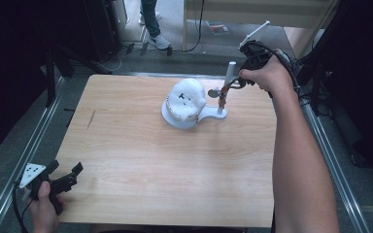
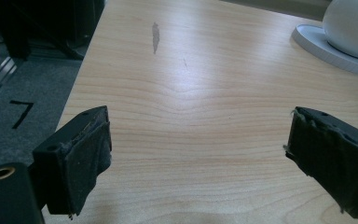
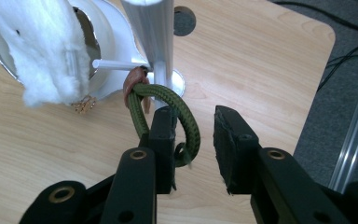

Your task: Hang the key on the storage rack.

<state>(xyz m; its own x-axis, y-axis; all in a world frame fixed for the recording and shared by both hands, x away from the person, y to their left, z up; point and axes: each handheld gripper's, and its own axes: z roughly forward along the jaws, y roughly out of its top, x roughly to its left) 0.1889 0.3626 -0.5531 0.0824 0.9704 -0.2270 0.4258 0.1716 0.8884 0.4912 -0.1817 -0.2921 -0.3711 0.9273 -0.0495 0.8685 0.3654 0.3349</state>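
One green cord loop (image 3: 168, 109) already hangs on the stand's post (image 3: 154, 42); right gripper (image 3: 193, 135) jaws slightly apart, cord between them, letting go. Left gripper (image 2: 196, 154) idles wide open over the worktop (image 2: 191, 93).

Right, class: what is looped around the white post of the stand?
A green braided cord with a brown leather tab loops around the white post. The post hides the loop's far side.

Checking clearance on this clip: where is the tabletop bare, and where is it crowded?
Bare wood runs from the left hand-held gripper at the near-left corner up to the white stand, and across the near edge. Crowded: far right, where the right hand-held gripper meets the green cord.
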